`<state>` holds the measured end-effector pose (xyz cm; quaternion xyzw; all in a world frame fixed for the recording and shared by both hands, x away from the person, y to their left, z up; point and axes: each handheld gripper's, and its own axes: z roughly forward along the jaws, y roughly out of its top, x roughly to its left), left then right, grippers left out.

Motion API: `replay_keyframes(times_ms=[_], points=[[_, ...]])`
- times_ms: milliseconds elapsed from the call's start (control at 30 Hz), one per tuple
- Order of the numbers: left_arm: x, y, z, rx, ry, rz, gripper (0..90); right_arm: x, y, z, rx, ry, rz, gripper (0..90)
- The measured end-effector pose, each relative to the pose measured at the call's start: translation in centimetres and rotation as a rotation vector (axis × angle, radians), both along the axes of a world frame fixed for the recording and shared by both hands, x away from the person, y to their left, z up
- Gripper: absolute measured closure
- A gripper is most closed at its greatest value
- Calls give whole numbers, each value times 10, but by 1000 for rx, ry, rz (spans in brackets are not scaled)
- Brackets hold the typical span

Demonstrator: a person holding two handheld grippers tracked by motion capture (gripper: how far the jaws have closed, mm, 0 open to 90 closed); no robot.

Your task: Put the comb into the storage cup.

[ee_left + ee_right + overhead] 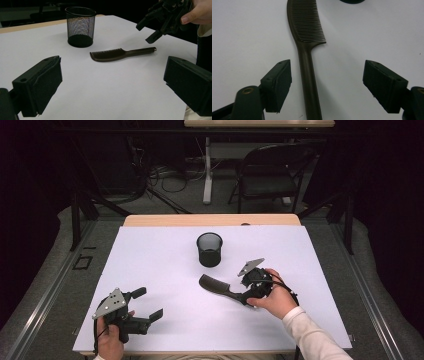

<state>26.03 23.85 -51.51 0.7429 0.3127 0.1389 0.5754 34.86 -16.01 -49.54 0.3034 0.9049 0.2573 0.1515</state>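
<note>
Dark brown comb (216,286), flat on the white table (165,270), handle free between open jaws.

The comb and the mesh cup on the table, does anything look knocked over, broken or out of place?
Nothing stands out. The comb lies flat on the white table cover with its teeth looking intact, apart from the upright, undented mesh cup. The right hand-held gripper hangs open over the comb's handle without pressing on it.

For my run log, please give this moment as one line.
right gripper: open, fingers astride comb handle, no contact | left gripper: open, idle | comb: flat on table | mesh cup: upright
</note>
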Motion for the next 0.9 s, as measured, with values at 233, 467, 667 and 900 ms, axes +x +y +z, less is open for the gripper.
replay_keyframes(times_ms=[233, 467, 667, 900], points=[[0, 0, 0, -1, 2, 0, 18, 3, 7, 1, -19, 18, 20, 280], [0, 0, 0, -1, 1, 0, 18, 4, 13, 1, -42, 39, 30, 295], [0, 0, 0, -4, 0, -3, 18, 6, 17, 2, -48, 47, 27, 304], [0, 0, 0, -5, 2, 1, 18, 8, 22, 4, -46, 85, 25, 360]])
